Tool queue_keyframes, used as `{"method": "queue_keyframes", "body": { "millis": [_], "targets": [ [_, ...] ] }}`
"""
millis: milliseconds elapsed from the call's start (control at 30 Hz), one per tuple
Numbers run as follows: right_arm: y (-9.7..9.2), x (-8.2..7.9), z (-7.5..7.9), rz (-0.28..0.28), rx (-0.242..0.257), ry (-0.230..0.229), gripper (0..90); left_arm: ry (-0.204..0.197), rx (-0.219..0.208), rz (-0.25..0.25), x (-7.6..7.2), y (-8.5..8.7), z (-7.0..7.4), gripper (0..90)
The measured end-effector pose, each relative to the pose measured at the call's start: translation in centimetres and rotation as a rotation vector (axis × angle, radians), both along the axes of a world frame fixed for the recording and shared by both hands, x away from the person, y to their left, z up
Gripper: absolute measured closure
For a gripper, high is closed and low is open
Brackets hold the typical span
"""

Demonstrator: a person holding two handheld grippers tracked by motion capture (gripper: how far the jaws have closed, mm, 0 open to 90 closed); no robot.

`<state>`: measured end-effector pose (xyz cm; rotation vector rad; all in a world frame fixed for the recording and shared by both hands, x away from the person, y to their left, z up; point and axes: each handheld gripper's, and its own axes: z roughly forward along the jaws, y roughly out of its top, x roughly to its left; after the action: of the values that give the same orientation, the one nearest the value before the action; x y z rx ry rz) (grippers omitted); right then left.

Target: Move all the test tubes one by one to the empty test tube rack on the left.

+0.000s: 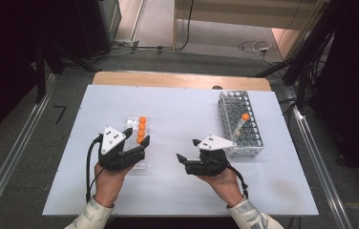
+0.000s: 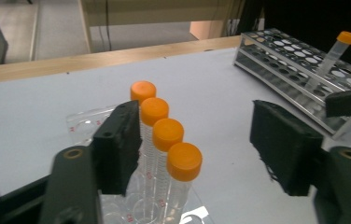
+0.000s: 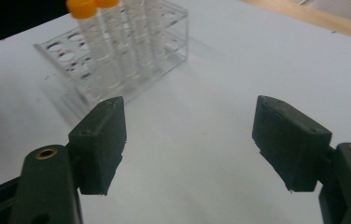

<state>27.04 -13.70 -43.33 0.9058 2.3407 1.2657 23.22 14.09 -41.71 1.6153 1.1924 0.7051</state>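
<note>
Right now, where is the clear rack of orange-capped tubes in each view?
High view: clear rack left of centre, at the left gripper.
Left gripper view: bottom centre, by the left jaw.
Right gripper view: top left, beyond the jaws.
Shared landmark: its row of orange caps.

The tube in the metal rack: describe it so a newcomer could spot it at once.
On the white table, look to the far right for the grey metal rack. One orange-capped tube leans in it alone, every other hole empty; the remaining four tubes stand in the clear rack on the left.
</note>
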Motion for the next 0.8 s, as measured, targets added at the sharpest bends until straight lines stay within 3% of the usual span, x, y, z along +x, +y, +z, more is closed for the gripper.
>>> {"method": "queue_keyframes", "body": {
  "millis": [133, 800],
  "targets": [
    [-1.5, 0.5, 0.5, -0.06, 0.002, -0.016, 25.5, 0.001, -0.004, 0.02, 0.1, 0.3, 0.0, 23.6],
    [-11.3, 3.9, 2.3, -0.411, 0.026, -0.092, 27.4, 0.0, 0.0, 0.031, 0.3, 0.5, -0.2, 22.6]
  ]
}}
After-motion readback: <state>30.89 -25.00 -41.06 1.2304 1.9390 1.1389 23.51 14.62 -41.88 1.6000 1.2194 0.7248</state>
